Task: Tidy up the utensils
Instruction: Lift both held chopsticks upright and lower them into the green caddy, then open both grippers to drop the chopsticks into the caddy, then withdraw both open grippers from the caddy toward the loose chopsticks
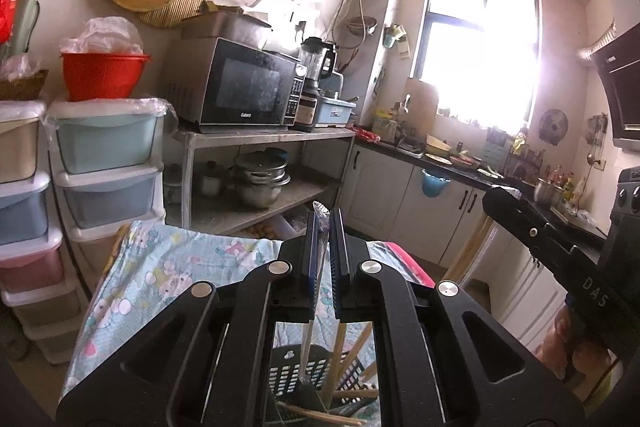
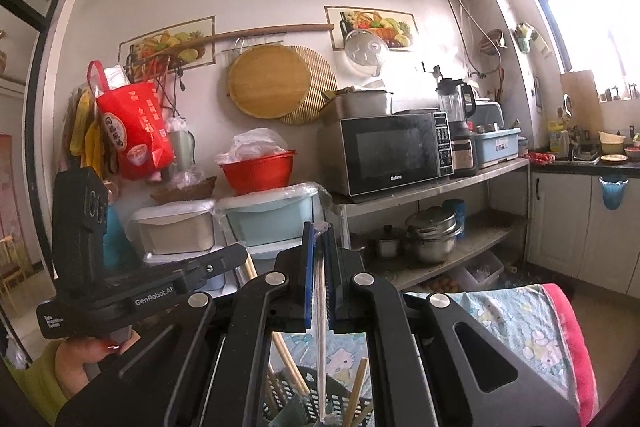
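Observation:
My left gripper (image 1: 323,217) is shut on a slim clear-wrapped utensil (image 1: 316,267) that hangs down into a black slotted utensil basket (image 1: 288,371). Several wooden chopsticks (image 1: 348,351) stand in that basket. My right gripper (image 2: 319,227) is shut on a thin pale wrapped stick (image 2: 320,327) whose lower end reaches into the same basket (image 2: 298,395), among chopsticks (image 2: 356,387). Each gripper shows in the other's view: the right one at the right edge (image 1: 532,231), the left one at the left edge (image 2: 160,287). Both hover over the basket.
The basket sits on a table under a Hello Kitty cloth (image 1: 160,267). Behind stand plastic drawer units (image 1: 108,163), a red bowl (image 1: 105,75), a steel rack with a microwave (image 1: 240,87) and pots (image 1: 260,179), and a counter with a sink (image 1: 440,151).

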The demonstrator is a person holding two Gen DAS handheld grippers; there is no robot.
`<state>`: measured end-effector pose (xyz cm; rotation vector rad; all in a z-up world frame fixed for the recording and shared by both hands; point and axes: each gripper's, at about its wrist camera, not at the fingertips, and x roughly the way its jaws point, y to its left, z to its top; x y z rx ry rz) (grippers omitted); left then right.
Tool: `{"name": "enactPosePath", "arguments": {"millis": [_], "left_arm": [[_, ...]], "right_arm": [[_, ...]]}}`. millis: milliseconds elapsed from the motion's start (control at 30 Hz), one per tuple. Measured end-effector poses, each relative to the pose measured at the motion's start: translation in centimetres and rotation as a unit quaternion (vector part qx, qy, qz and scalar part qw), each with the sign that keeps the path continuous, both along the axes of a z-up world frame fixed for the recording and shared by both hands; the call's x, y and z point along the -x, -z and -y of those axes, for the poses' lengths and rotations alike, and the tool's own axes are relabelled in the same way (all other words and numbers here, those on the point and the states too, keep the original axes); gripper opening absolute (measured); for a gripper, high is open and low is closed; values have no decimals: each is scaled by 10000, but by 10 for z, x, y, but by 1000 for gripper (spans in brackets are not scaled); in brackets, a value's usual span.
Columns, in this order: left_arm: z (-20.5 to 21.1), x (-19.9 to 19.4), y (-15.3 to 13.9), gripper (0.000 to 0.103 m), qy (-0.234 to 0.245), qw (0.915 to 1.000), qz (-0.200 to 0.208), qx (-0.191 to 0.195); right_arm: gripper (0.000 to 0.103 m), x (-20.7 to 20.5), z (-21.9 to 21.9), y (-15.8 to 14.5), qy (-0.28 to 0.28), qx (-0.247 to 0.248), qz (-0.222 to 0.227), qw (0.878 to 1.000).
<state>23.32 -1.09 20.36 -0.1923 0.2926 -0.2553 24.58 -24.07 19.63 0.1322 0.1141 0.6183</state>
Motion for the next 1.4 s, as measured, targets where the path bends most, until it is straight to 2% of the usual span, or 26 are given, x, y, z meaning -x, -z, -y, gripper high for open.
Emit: {"name": "enactPosePath", "arguments": {"millis": [733,800,833,867,933,1000,1133,1400], "left_arm": [[-5,-32,53,3,-20,9979,-639,35],[-4,-32,56,4,-39,9977,-678,27],[-5,-32,58,10,-40,9976,-696,29],[-6,-32,60,21,-57,9973,-728,33],[-8,-33,62,30,-77,9970,-772,46],[-10,-32,65,31,-83,9967,-801,62],[-14,-29,69,44,-118,9963,-845,106],[-18,-21,76,59,-166,9953,-940,151]], "right_arm": [[6,-34,-18,51,-7,123,-714,9974],[14,-35,-18,53,-16,126,-799,9967],[28,-35,-18,54,-17,110,-829,9965],[37,-34,-17,56,3,98,-833,9965],[37,-32,-16,58,67,156,-796,9967],[37,-30,-15,59,89,190,-796,9966],[38,-30,-11,63,90,165,-907,9957],[40,-23,-3,72,118,178,-1050,9942]]}}
